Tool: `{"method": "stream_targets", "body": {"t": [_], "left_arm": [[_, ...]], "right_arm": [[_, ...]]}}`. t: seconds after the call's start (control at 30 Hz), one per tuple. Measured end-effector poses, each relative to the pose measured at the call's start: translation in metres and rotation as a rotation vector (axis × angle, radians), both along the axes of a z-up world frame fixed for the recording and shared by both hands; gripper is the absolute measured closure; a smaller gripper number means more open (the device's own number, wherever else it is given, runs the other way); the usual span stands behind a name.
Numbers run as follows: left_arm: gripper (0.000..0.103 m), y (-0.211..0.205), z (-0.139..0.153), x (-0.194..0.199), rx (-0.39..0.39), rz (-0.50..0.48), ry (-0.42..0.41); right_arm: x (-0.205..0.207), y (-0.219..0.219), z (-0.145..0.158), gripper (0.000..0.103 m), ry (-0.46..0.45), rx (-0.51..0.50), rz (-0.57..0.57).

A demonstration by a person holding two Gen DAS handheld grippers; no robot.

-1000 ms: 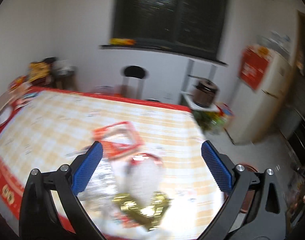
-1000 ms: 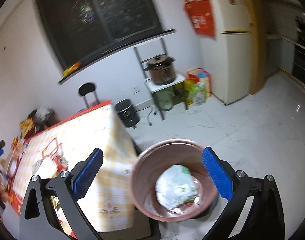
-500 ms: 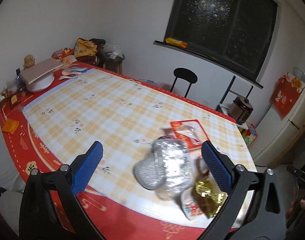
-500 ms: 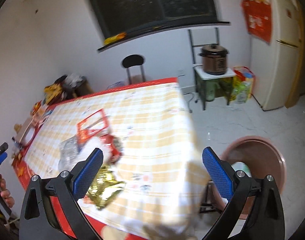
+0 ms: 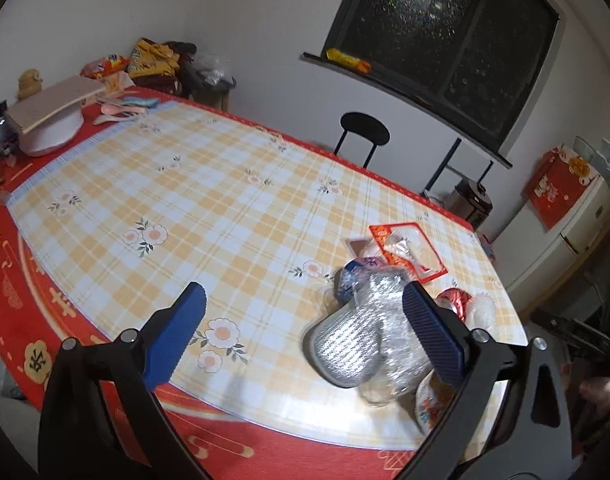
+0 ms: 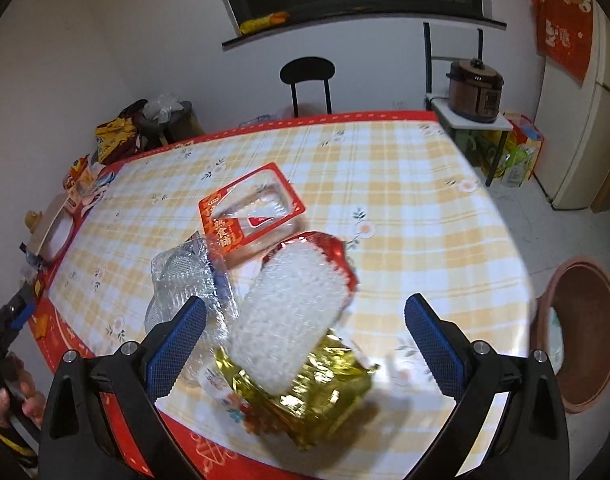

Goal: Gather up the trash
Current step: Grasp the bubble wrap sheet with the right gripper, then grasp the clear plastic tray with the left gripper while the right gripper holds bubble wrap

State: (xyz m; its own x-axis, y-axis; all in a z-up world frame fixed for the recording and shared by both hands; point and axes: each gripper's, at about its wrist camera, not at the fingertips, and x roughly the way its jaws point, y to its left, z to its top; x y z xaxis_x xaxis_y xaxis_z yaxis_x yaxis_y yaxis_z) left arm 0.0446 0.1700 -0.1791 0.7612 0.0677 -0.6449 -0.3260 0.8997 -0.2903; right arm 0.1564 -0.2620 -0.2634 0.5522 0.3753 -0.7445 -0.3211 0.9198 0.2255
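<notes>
Trash lies heaped at the near corner of my bench: a gold foil bag at the edge, a white bubble-textured pack tilted on top of it, a red-framed clear tray behind, crinkled clear wrap to the left. My right tongs hover spread wide above the heap, empty. Left tongs likewise released, silver wrap between the pads. A brown bin stands on the floor off the bench's right side.

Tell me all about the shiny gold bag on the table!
The gold bag is a crinkly foil wrapper, crumpled and lying flat near the table's front edge. A white bubbly packet lies across its top. It sits between the open right tool's blue pads, untouched.
</notes>
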Motion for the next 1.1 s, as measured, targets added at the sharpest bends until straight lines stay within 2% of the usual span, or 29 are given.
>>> {"method": "stream_targets", "body": {"t": [0.17,0.23,0.43,0.5,0.57,0.6,0.67,0.73,0.83,1.1], "left_arm": [[0.006,0.006,-0.016,0.010,-0.006,-0.072,0.052],[0.006,0.002,-0.023,0.016,0.003,-0.123,0.073],[0.007,-0.008,-0.039,0.025,-0.020,-0.230,0.112],[0.007,-0.011,-0.044,0.029,-0.036,-0.261,0.121],[0.007,-0.013,-0.046,0.033,-0.051,-0.283,0.119],[0.009,-0.014,-0.046,0.035,-0.060,-0.295,0.115],[0.012,-0.016,-0.046,0.039,-0.072,-0.322,0.111],[0.017,-0.016,-0.046,0.044,-0.080,-0.333,0.112],[0.022,-0.015,-0.049,0.051,-0.114,-0.339,0.117],[0.023,-0.028,-0.059,0.086,-0.146,-0.422,0.138]], "right_arm": [[0.021,0.010,-0.036,0.005,0.104,0.089,-0.154],[0.025,0.009,-0.048,0.005,0.135,0.088,-0.225],[0.028,0.006,-0.069,0.005,0.216,0.127,-0.285],[0.026,0.008,-0.071,0.013,0.227,0.135,-0.277],[0.023,0.012,-0.070,0.040,0.237,0.141,-0.252],[0.022,0.013,-0.069,0.043,0.236,0.142,-0.242],[0.017,0.013,-0.062,0.059,0.216,0.146,-0.232],[0.012,0.010,-0.054,0.066,0.197,0.148,-0.226],[0.003,0.004,-0.043,0.070,0.167,0.158,-0.221],[-0.016,-0.010,-0.024,0.071,0.115,0.189,-0.239]]}}
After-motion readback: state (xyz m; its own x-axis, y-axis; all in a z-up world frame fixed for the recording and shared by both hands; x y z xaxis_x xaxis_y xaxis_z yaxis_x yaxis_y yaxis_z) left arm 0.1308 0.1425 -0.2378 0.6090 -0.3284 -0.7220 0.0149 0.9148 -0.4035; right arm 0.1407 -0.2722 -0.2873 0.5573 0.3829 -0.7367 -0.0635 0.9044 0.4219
